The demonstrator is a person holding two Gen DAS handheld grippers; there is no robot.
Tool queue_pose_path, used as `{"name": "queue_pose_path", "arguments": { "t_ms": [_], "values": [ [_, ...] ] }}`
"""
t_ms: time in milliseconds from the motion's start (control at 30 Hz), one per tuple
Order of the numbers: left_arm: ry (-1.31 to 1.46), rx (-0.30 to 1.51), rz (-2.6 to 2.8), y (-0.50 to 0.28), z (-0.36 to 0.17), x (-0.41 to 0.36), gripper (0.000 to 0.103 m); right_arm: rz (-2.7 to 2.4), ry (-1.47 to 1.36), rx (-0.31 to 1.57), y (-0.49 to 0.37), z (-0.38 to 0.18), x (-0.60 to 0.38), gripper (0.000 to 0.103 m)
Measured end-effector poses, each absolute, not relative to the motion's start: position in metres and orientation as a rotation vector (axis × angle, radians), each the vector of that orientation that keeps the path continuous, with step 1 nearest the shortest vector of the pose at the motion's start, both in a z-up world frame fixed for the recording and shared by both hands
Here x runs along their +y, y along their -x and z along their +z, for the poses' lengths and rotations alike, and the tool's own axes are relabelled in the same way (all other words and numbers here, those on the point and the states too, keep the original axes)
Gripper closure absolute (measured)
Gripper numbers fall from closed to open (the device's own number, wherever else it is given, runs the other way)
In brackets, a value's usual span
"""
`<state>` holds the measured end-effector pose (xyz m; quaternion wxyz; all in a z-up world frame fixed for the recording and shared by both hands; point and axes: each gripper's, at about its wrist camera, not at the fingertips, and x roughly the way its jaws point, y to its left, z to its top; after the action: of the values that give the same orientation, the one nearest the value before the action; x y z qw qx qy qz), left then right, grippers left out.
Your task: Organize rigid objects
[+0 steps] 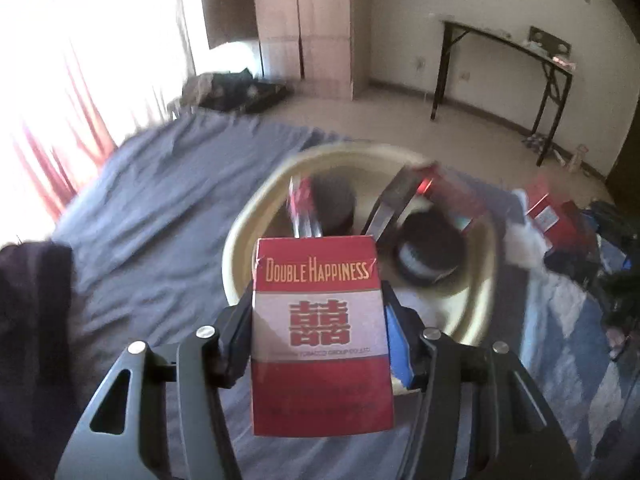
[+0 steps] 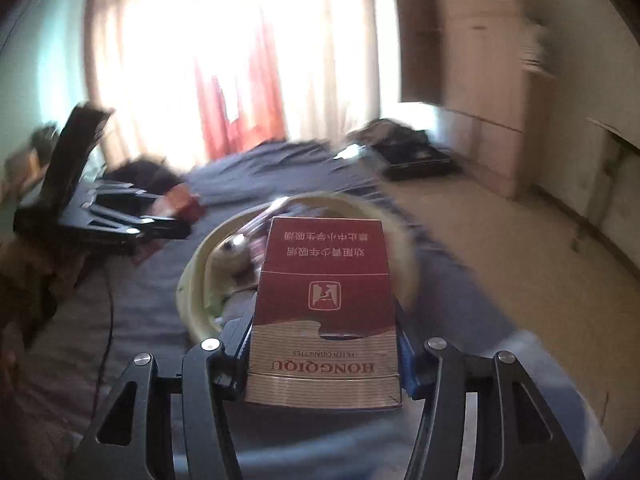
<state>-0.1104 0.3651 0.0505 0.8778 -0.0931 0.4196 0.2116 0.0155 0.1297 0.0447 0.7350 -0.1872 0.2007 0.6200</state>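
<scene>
Both claws are loaded and mid-carry toward the basin (image 1: pixel 256 216) on the bed (image 1: pixel 160 184). The left claw (image 1: pixel 320 344) is clenched on a red Double Happiness pack (image 1: pixel 320 332), held upright between the pads, its top edge level with the basin's near rim in the left wrist view. The right claw (image 2: pixel 324 344) is clenched on a Hongqiqu pack (image 2: pixel 324 308), print upside down, also held above the bed just in front of the basin (image 2: pixel 192 276).

The basin already holds things: dark round tins (image 1: pixel 430 252), another red box (image 1: pixel 448 196), what looks like a flat dark piece leaning on the rim, though the blur makes that a guess. More red boxes (image 1: pixel 540 208) lie on the bed beyond the basin, not yet collected.

Step in hand: transport, with both packs lifted and neither released.

Next move, as I judge it: bring each pack over the basin's opening, past the rim, then lower into a free gap between the tins and open the claw. Space inside looks tight, so one hand at a time seems safer; the two claws are converging on the same basin and could bump.
</scene>
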Motion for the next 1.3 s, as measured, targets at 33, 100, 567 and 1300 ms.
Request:
{"name": "queue_pose_path", "arguments": {
  "t_ms": [33, 100, 567, 1300],
  "values": [
    [0.21, 0.879, 0.434, 0.106, 0.044, 0.37, 0.046, 1.369, 0.439, 0.441, -0.011, 0.04, 0.141, 0.049],
    [0.215, 0.881, 0.438, 0.093, 0.033, 0.377, 0.046, 1.364, 0.494, 0.459, -0.003, 0.031, 0.168, 0.049],
    [0.215, 0.762, 0.541, 0.082, 0.031, 0.368, 0.001, 1.341, 0.549, 0.467, 0.003, 0.015, 0.222, 0.024],
    [0.353, 0.888, 0.668, 0.107, -0.054, 0.229, 0.0, 1.311, 0.709, 0.587, -0.039, -0.045, 0.09, 0.0]
  ]
}}
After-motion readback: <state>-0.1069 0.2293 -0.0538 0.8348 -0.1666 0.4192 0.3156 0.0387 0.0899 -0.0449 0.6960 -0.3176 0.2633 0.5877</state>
